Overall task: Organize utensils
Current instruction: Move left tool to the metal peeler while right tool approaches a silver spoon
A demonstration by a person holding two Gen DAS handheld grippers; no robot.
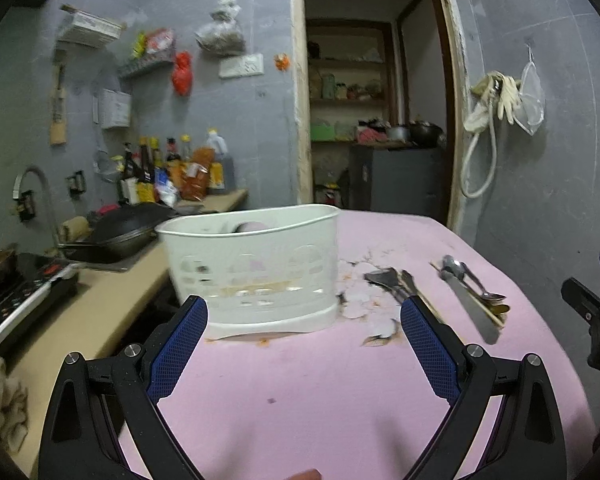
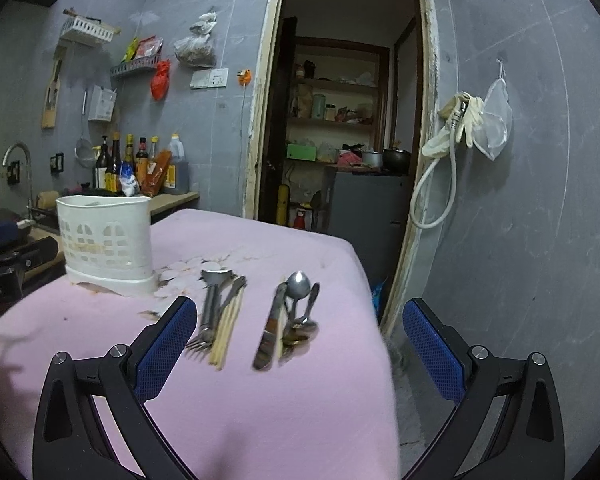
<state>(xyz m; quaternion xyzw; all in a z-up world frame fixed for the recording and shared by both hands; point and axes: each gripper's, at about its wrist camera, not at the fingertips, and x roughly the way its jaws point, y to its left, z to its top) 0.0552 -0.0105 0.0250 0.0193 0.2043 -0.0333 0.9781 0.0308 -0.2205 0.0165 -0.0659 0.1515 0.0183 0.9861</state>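
Note:
A white plastic utensil caddy (image 1: 256, 264) stands on the pink table (image 1: 300, 380); it also shows in the right wrist view (image 2: 106, 240). Two utensil groups lie to its right: forks and chopsticks (image 2: 220, 316), and a knife (image 2: 270, 330) with spoons (image 2: 300, 300). The knife and spoons also show in the left wrist view (image 1: 474, 296). My left gripper (image 1: 304, 320) is open and empty, just in front of the caddy. My right gripper (image 2: 300, 320) is open and empty, hovering before the utensils.
A kitchen counter (image 1: 112, 304) with a wok (image 1: 120, 232), stove (image 1: 16, 292) and sauce bottles (image 1: 172, 172) runs left of the table. The table's right edge (image 2: 380, 320) drops off beside a doorway (image 2: 340, 120). My right gripper's body shows in the left wrist view (image 1: 596, 312).

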